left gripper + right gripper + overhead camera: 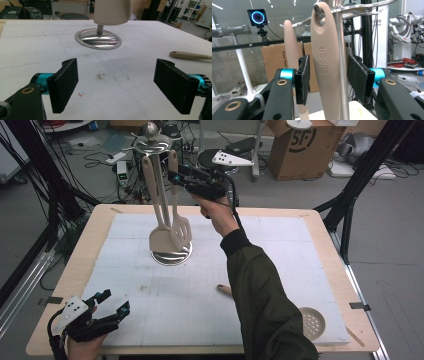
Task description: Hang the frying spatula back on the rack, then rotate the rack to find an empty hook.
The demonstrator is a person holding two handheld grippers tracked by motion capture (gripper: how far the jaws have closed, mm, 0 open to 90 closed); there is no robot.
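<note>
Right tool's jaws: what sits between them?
In the right gripper view, the slotted spatula's handle, hung on the rack hook, stands between the jaws of the right tool, with visible gaps either side.

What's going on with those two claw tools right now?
Right gripper open around hung beige slotted spatula's handle, pads off it. Left gripper open, idle over white table. Steel rack post close behind.

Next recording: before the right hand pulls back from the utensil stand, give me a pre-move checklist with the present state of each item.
1. Slotted spatula hung by its handle hole on the stand's hook: ok.
2. Right gripper pads off the handle: ok on one side, a gap shows; other side cannot tell.
3. Solid spatula hanging beside it: ok.
4. Utensil stand upright on its base: ok.
5. Left gripper open and holding nothing: ok.
6. Skimmer on the table, apart from the stand: ok.
</note>
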